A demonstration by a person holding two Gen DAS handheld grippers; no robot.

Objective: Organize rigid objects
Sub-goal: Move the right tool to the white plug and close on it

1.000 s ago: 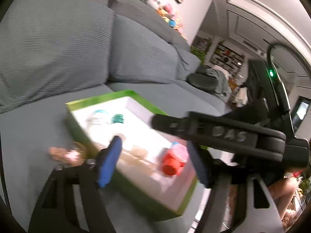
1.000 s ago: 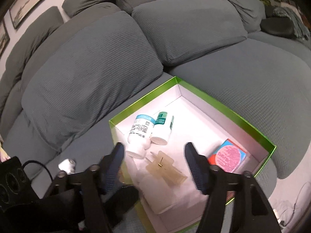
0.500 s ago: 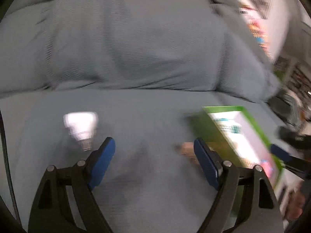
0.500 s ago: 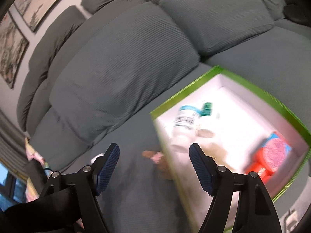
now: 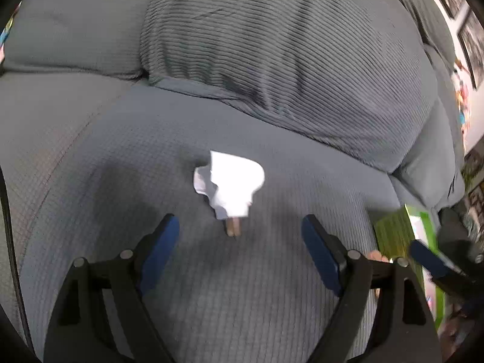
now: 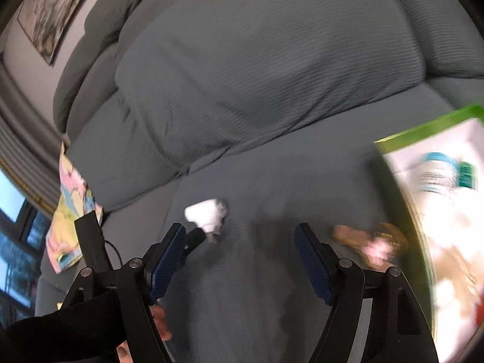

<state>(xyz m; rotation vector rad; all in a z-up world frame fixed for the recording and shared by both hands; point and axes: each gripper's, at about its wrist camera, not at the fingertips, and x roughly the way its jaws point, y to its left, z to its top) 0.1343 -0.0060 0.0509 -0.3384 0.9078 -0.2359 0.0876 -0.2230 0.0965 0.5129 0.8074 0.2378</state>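
Nearest the left wrist camera, the left tongs (image 5: pixel 240 242) stand released, blue pads wide apart with nothing between them. Just beyond, toward twelve o'clock, a small white plastic plug-like object (image 5: pixel 231 183) with a short tan tip lies on the grey textured sofa seat (image 5: pixel 121 151). At three o'clock sits the green-rimmed cardboard box (image 5: pixel 393 236). Behind rise the ribbed grey back cushions (image 5: pixel 272 45).

The right tongs (image 6: pixel 240 260) are also released and empty — a blurred tan-and-pink small object (image 6: pixel 367 243) lies at three o'clock beside the box's green edge, the white object at eleven o'clock. White bottles (image 6: pixel 435 175) rest inside the box.
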